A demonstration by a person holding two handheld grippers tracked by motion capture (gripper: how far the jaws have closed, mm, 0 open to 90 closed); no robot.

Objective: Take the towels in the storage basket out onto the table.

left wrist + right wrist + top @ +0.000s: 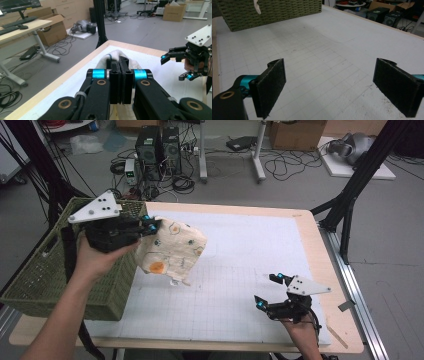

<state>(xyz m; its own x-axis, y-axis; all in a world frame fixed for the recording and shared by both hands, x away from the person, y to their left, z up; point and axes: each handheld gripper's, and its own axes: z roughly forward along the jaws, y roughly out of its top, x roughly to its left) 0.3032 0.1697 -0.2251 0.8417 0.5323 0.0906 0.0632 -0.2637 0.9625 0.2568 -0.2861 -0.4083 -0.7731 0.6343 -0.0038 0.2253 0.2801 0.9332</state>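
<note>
A cream cloth [172, 247] with small printed patches and an orange spot hangs in the air beside the basket, above the left part of the white mat. My left gripper [152, 226] is shut on its upper edge. In the left gripper view the jaws [122, 61] press together on a fold of the cloth [112, 53]. My right gripper [268, 290] stands open low over the mat at the front right, with nothing between its pads [329, 87]. It also appears in the left gripper view [175, 67]. A corner of the cloth [257, 6] dangles at the top of the right gripper view.
A green woven basket [50, 270] stands on the table's left side, also seen far off in the right gripper view [269, 11]. The white gridded mat [240, 270] covers most of the wooden table. Black frame posts [350, 195] rise at the right; cables and computers lie on the floor behind.
</note>
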